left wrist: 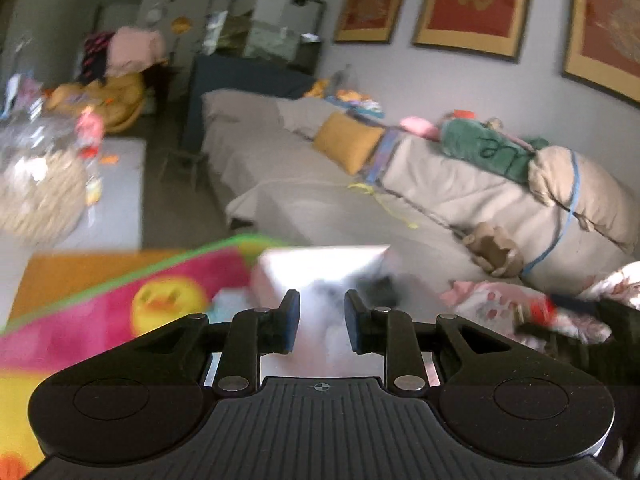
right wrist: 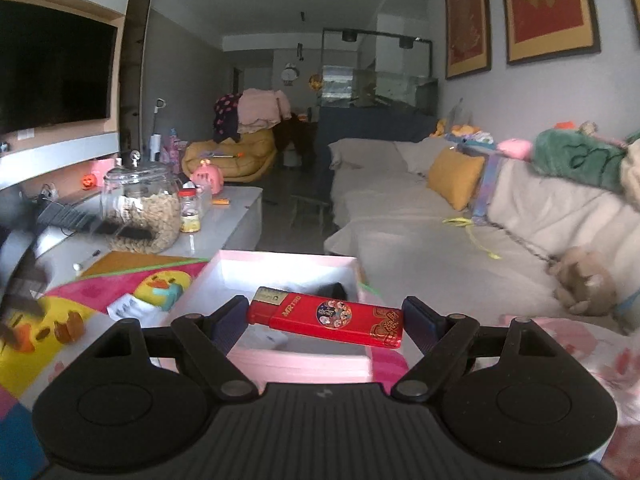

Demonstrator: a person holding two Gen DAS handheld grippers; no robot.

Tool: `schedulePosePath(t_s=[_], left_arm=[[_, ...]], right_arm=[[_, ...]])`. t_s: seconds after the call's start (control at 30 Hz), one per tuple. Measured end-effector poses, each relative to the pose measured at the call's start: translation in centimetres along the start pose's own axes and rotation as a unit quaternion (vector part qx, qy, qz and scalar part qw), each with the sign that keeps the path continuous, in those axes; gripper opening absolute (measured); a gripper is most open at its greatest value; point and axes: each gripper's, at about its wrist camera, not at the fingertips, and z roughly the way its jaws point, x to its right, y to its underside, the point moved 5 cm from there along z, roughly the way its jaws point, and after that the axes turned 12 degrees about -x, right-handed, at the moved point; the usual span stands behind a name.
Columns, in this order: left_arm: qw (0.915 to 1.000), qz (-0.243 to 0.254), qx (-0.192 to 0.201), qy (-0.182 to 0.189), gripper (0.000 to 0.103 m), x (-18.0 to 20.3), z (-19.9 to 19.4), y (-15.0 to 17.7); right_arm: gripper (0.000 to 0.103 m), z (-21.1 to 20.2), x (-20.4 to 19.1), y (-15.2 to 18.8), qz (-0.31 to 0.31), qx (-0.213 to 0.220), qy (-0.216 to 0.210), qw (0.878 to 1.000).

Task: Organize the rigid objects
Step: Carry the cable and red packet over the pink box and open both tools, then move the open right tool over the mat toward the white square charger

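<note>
The right gripper (right wrist: 322, 322) grips the red lighter (right wrist: 326, 317) lengthwise between its fingers, over the pink box (right wrist: 288, 270) at twelve o'clock, presumably to drop it in, while the left gripper (left wrist: 322, 322) hangs released, empty.

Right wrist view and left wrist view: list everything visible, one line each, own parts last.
lighter: one, red, between the right gripper's fingers, over the box
box: one, pink with white inside, open, on the mat
mat: one, pink and yellow, duck print
glass jar: one, clear, part filled, on the table
sofa: one, grey, right side
cushion: one, yellow, on the sofa
framed pictures: several, red and gold, on the wall
television: one, black, left wall
right gripper: black, closed on the lighter
left gripper: black, narrow gap, nothing held
</note>
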Motion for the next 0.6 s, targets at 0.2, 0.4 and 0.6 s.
schedulePosePath(t_s=[0.2, 0.4, 0.6], left_arm=[[0.9949, -0.080, -0.014, -0.061, 0.027, -7.4, -3.6, 4.5], [0.9845, -0.140, 0.002, -0.106, 0.027, -12.9, -6.8, 6.5], [0.9867, -0.137, -0.001, -0.088, 0.027, -12.7, -5.7, 6.9]], right_arm=[[0.085, 5.5, -1.5, -3.8, 0.002, -0.014, -0.021, 1.000], [0.085, 7.8, -2.9, -3.6, -0.004, -0.047, -0.029, 0.998], [0.085, 6.5, -3.5, 0.0, -0.006, -0.062, -0.061, 0.996]])
